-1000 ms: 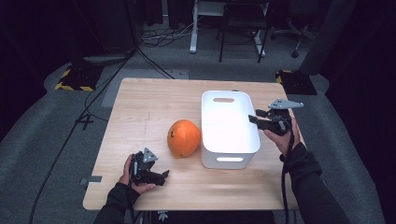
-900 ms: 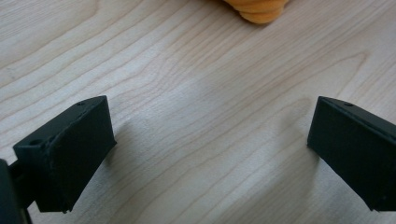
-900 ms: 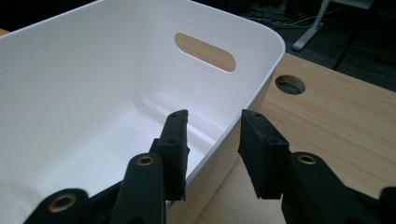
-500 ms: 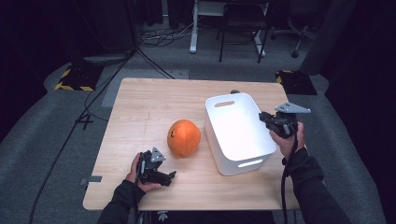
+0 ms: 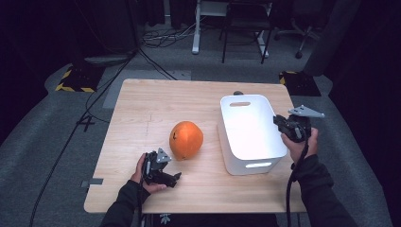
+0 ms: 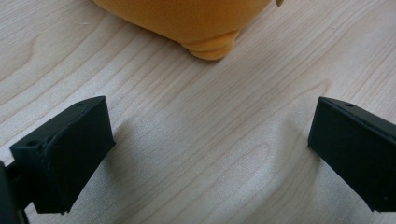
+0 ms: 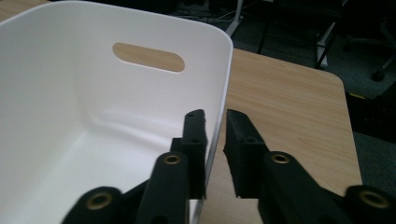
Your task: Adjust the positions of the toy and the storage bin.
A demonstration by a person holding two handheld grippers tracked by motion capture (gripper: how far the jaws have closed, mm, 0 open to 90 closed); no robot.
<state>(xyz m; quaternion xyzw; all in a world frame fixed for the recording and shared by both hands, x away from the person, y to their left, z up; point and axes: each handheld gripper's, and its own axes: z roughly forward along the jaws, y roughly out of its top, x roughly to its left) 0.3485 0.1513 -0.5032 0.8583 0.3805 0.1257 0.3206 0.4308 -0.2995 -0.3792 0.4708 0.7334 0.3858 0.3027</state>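
A white plastic bin (image 5: 248,130) stands at the table's right, turned slightly askew. My right gripper (image 5: 280,122) is at its right rim. In the right gripper view one jaw is inside the bin (image 7: 93,116) and one outside, with the thin wall between them. The right gripper (image 7: 215,116) closed on that wall and has just eased open a little. A round orange thing (image 5: 186,139) sits mid-table. My left gripper (image 5: 173,178) rests on the wood just in front of it, jaws wide open. Nothing is between the left gripper (image 6: 210,149) jaws, with the orange thing (image 6: 187,18) just beyond.
The wooden table (image 5: 142,109) has bare room at its left and back. Its right edge runs close beside the bin. Beyond the table are a dark floor, cables, desk legs and yellow-black floor markers (image 5: 71,87).
The bin has slid right and toward the front edge, turning as it went, with my right gripper on its rim. My left gripper has stayed almost in place by the orange thing.
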